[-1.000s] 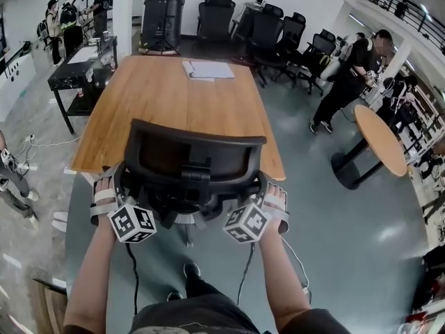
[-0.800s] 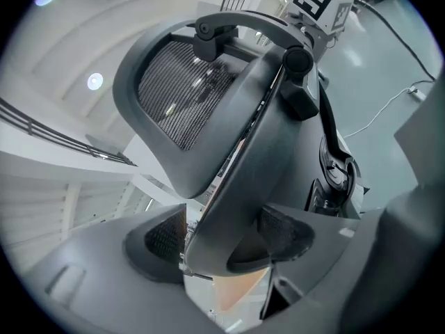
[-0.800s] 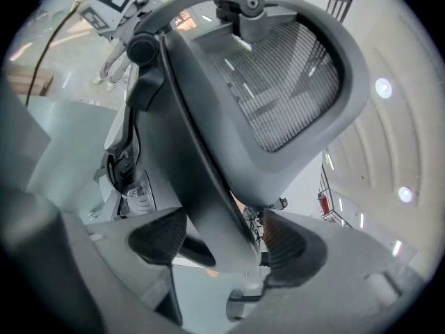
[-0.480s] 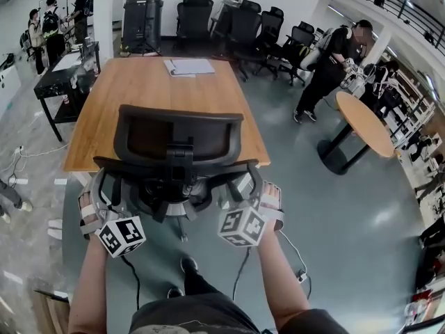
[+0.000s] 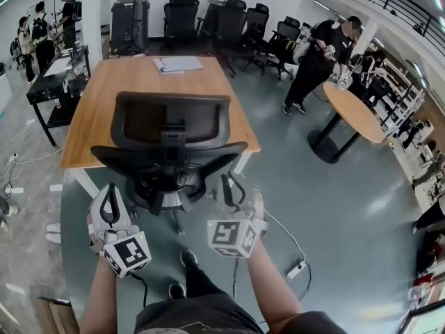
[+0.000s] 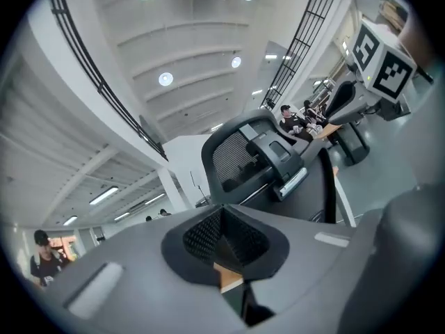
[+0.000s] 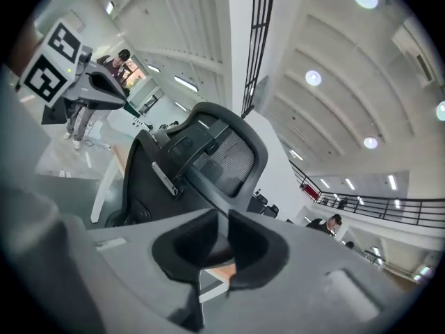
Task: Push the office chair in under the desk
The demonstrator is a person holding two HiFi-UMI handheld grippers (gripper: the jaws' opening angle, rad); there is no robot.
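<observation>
The black mesh-back office chair (image 5: 170, 134) stands against the near edge of the long wooden desk (image 5: 139, 89), its back towards me. Both grippers hang behind the chair, clear of it. My left gripper (image 5: 109, 199) is at the lower left with its jaws shut and nothing between them; its own view shows the pads (image 6: 233, 239) pressed together below the chair (image 6: 243, 155). My right gripper (image 5: 233, 188) is at the lower right. Its jaws are closing, a narrow slit remains, and nothing is between them (image 7: 224, 239). The chair's back (image 7: 208, 155) rises ahead of it.
Papers (image 5: 177, 63) lie at the desk's far end. A round wooden table (image 5: 354, 110) and a standing person (image 5: 316, 61) are to the right. Black chairs (image 5: 229, 19) line the back wall. A black side table (image 5: 52, 75) stands left. A cable and power strip (image 5: 295, 266) lie on the floor.
Both grippers have come off the sides of the chair's back and drawn back towards me. Their jaws have closed in, the left fully.
</observation>
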